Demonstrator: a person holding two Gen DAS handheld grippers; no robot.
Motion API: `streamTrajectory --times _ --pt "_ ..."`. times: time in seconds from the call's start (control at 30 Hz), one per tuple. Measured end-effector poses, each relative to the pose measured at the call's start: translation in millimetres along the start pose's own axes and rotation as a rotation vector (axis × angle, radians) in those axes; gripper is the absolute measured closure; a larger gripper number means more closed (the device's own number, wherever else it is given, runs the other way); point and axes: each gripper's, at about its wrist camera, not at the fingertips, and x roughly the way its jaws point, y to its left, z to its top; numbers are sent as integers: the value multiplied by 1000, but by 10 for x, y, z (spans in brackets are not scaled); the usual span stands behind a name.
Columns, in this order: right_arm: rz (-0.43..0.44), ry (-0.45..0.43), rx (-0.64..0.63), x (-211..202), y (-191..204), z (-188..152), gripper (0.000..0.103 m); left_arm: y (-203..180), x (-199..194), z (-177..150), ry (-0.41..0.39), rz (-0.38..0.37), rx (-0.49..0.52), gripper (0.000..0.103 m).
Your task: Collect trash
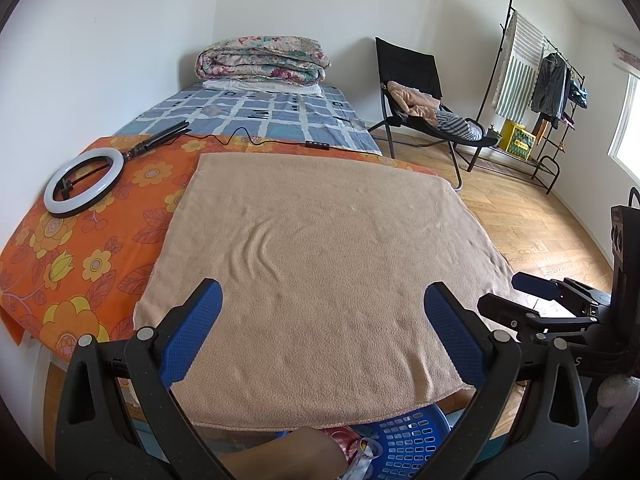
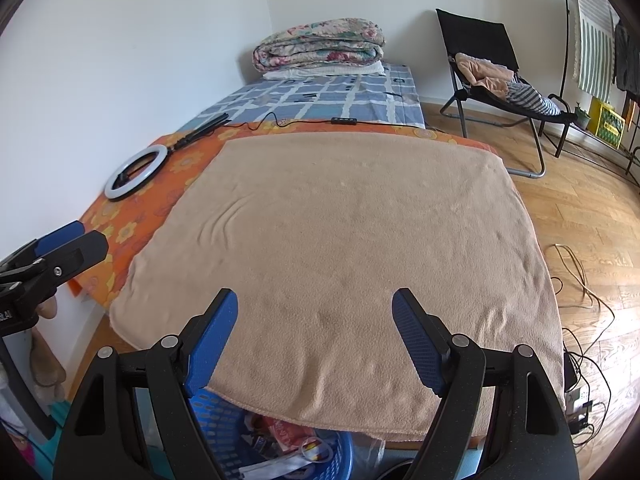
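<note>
A blue perforated basket (image 2: 218,432) stands on the floor below the near edge of the bed, with wrappers and plastic trash (image 2: 296,446) inside; the left wrist view catches the basket (image 1: 408,436) too. A tan blanket (image 1: 320,264) covers the near part of the bed and nothing lies on it. My left gripper (image 1: 322,300) hovers open over the blanket's near edge, nothing between its blue pads. My right gripper (image 2: 316,308) is open and empty as well, beside the left one. Part of a person's arm (image 1: 288,454) shows at the bottom of the left wrist view.
A ring light (image 1: 84,186) with its cable lies on the orange flowered sheet (image 1: 60,264) at left. Folded quilts (image 1: 262,60) sit at the bed's far end. A black folding chair (image 1: 416,92) with clothes and a clothes rack (image 1: 540,92) stand on the wooden floor; cables (image 2: 580,280) trail at right.
</note>
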Motion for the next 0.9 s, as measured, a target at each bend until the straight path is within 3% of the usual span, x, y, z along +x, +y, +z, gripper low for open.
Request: streamTrajectory --times 0.9 --pt "0 0 4 -2 -7 -9 24 17 -8 -9 3 0 -5 1"
